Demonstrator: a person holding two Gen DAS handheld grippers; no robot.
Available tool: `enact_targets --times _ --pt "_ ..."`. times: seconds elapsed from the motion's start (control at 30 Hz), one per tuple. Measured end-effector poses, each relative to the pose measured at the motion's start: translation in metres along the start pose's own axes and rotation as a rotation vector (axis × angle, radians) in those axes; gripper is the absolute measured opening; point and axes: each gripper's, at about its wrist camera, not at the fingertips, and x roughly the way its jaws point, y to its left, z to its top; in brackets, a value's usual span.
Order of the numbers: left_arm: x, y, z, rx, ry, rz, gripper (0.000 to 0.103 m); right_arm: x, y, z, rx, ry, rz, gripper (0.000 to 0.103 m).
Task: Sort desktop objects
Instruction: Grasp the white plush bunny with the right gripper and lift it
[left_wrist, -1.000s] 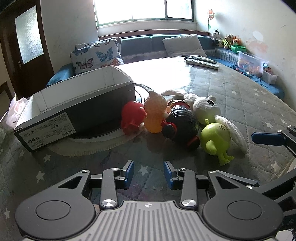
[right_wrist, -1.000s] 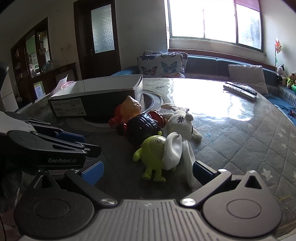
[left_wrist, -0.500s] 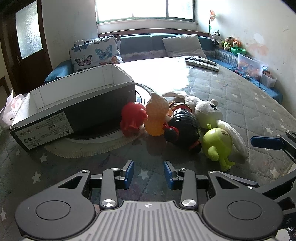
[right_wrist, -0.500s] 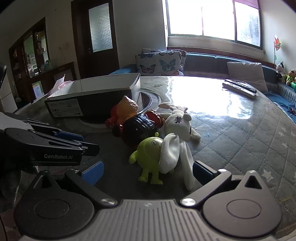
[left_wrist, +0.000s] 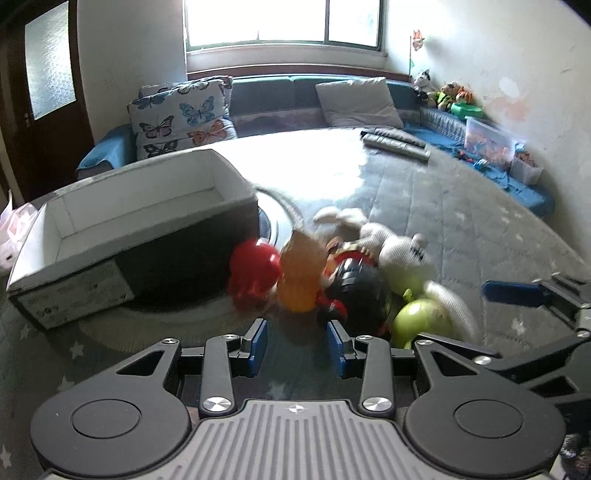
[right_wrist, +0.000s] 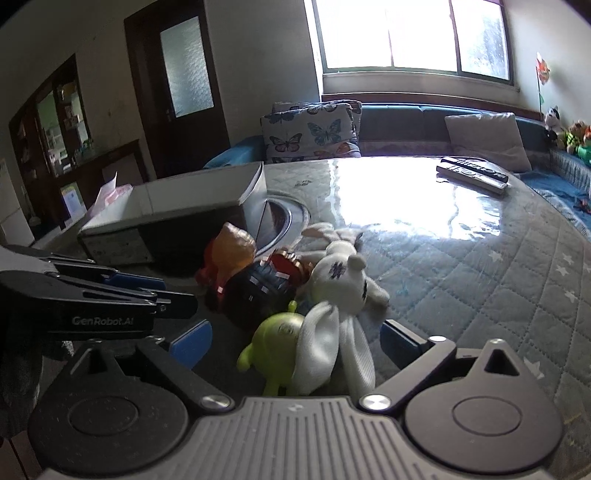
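Straddling the green toy (right_wrist: 282, 341) with released jaws, the right gripper (right_wrist: 295, 338) could snag the rabbit's ear (right_wrist: 325, 343) at 1 o'clock; left gripper (left_wrist: 297, 341) hangs released.

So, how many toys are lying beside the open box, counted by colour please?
Red round plastic figure: 1
Orange translucent figure: 1
Black-and-red barrel-shaped toy: 1
White plush rabbit: 1
Green one-eyed plastic figure: 1
Total: 5

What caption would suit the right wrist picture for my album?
Open right gripper closing in on a green toy draped by a white plush rabbit, box behind.
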Motion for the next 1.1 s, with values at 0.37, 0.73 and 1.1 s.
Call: enact_targets --times 0.37,0.73,1.1 --pt "0.020 -0.020 0.062 0.006 -0.015 -0.084 0.038 0.023 -0.029 0.026 0.082 0.010 -0.011 0.084" --pt "0.081 -0.020 0.094 -0.094 0.132 -0.191 0.037 0.057 -0.056 0.033 0.168 0.085 0.045 0.062" --pt "0.134 -0.014 0.109 -0.208 0.273 -0.287 0.037 0.070 -0.063 0.027 0.207 0.139 0.079 0.046"
